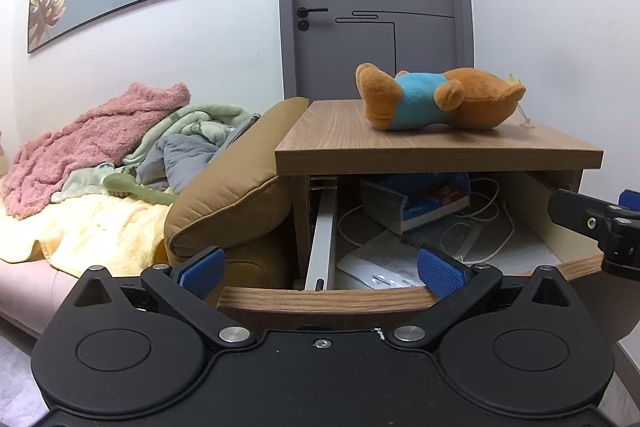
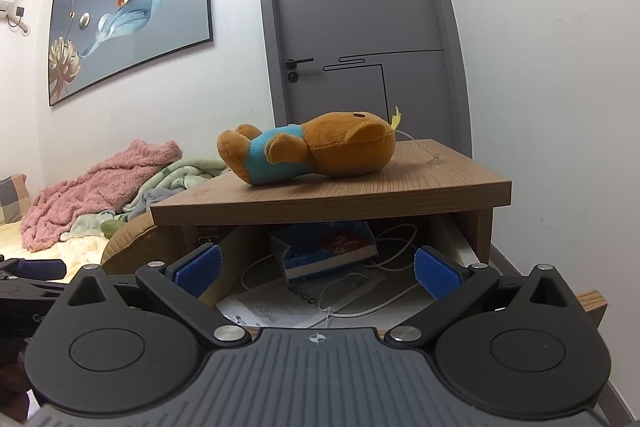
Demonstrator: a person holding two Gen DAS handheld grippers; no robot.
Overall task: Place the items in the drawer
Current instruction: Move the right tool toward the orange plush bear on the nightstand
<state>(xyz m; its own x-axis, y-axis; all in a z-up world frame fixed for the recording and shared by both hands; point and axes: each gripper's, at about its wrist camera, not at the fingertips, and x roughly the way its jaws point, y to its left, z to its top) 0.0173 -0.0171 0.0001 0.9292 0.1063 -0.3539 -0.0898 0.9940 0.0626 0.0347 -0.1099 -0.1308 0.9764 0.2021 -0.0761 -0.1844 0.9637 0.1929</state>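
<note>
A brown plush bear in a blue shirt [image 1: 436, 101] lies on its side on top of the wooden nightstand [image 1: 400, 147]; it also shows in the right wrist view [image 2: 312, 153]. The drawer [image 1: 328, 297] below stands pulled open, holding a blue box [image 1: 420, 201], white cables and paper sheets. My left gripper [image 1: 320, 273] is open and empty at the drawer's front edge. My right gripper [image 2: 318, 269] is open and empty, in front of the open drawer [image 2: 592, 301]. Part of the right gripper shows at the right edge of the left wrist view [image 1: 600, 223].
A tan cushion [image 1: 232, 187] presses against the nightstand's left side. A bed with pink [image 1: 88, 135], green and yellow blankets lies to the left. A grey door [image 1: 376, 3] stands behind the nightstand, and a white wall is on the right.
</note>
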